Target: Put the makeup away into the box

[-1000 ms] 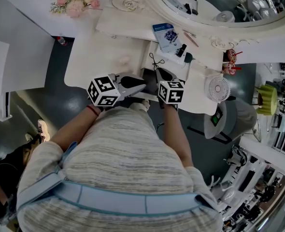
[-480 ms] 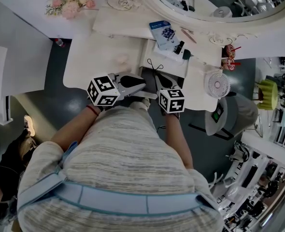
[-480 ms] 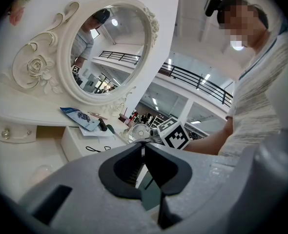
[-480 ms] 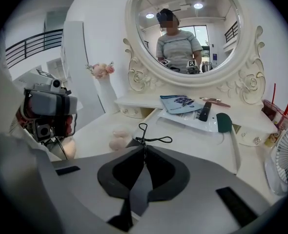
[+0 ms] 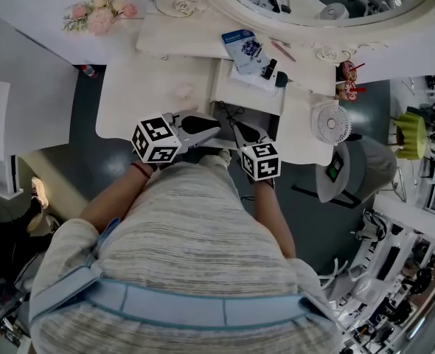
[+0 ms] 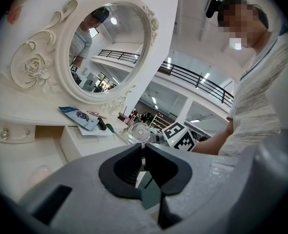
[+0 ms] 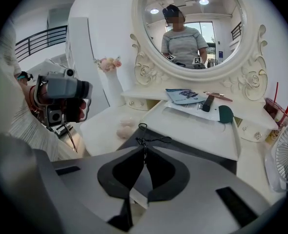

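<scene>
Makeup (image 5: 241, 49) lies loose at the white box's (image 5: 239, 94) far edge; I judge none packed. The right gripper (image 7: 143, 149) pinches a black cord (image 7: 154, 140). The left gripper (image 6: 143, 148) is closed and empty.

**Person.** Short-sleeved knitted top (image 5: 195, 227) in fine grey-and-white stripes, crossed by pale blue straps (image 5: 203, 304). A red wristband (image 5: 141, 168) is on the left wrist.

**Left gripper (image 6: 143, 149) and right gripper (image 7: 144, 147).** Matte grey shells with black jaw linings. Each carries a white cube (image 5: 156, 139) printed with black square markers.
</scene>
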A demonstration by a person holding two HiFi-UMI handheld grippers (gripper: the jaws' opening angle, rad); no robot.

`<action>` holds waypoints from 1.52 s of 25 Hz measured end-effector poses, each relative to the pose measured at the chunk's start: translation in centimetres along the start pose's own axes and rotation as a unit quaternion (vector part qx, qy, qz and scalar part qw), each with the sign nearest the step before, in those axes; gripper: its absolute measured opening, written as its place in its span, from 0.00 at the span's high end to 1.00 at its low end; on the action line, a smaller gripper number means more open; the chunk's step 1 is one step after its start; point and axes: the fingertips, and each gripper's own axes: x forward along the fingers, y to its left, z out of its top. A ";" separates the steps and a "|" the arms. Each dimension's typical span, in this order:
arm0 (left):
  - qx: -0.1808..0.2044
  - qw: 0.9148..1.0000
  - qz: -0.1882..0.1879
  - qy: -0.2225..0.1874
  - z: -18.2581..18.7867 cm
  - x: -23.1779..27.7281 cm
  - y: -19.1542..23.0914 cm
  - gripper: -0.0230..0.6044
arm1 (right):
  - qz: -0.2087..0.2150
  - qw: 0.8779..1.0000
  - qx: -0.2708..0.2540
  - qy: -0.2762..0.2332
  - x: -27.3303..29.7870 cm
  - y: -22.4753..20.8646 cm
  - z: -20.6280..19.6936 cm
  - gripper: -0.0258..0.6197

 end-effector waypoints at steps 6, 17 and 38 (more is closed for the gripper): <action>0.001 1.000 -0.002 0.003 -0.1 0.1 -0.2 0.94 | 0.010 1.000 -0.008 0.024 0.5 0.2 -1.3 0.93; -0.003 1.000 0.002 0.007 -0.5 0.1 -0.1 0.94 | 0.016 0.997 -0.017 0.070 2.2 -0.5 -2.7 0.93; -0.009 1.000 0.010 0.007 -0.5 0.0 0.5 0.94 | 0.027 0.991 -0.047 0.125 4.6 -1.2 -3.1 0.92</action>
